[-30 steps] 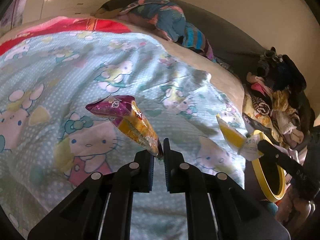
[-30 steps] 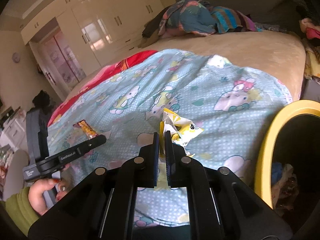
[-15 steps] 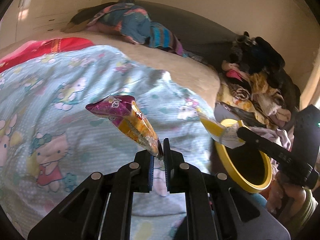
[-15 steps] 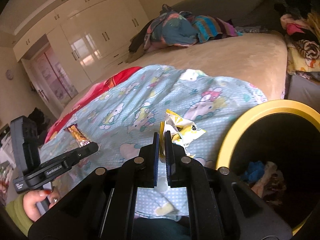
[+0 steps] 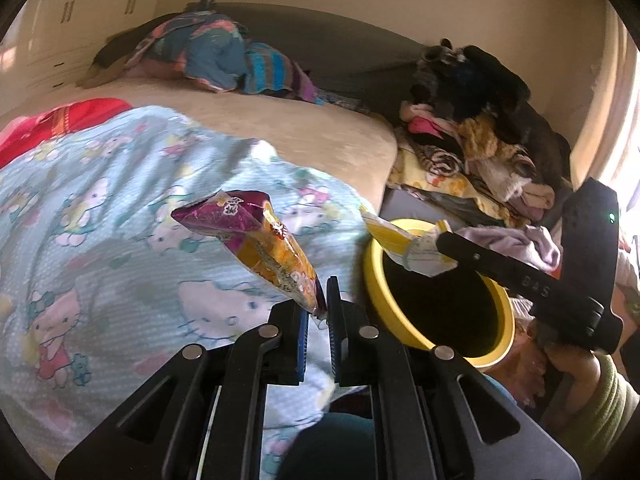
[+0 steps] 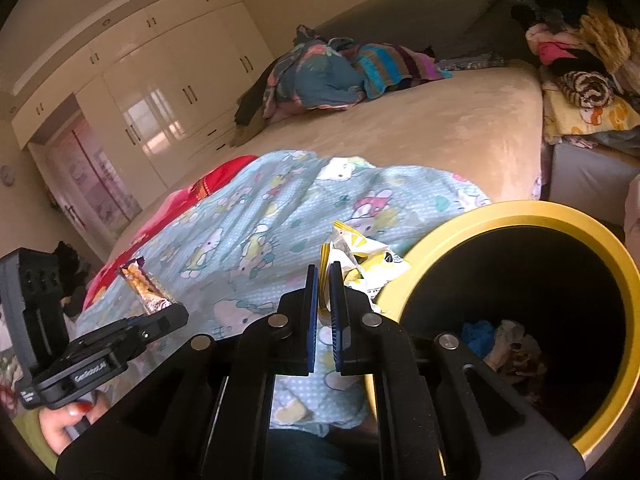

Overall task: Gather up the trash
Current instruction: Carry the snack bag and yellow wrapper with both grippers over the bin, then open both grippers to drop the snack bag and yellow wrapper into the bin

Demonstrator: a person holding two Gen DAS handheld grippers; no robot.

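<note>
Two tools, left [image 5: 322, 300] and right [image 6: 324, 280], two snack wrappers, purple-orange [image 5: 260, 248] and yellow-white [image 6: 360, 256], one yellow-rimmed bin [image 6: 520, 216].

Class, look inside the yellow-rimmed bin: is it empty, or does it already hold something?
Not empty. The right wrist view shows the yellow-rimmed bin holding blue and pale crumpled items at its bottom; how full it is cannot be told.

Glossy cream wardrobe [image 6: 160, 92] faces a beige bed [image 6: 420, 128] (clothes heaped beside).

Letters "DAS" on the right gripper [image 5: 444, 246] arm.
</note>
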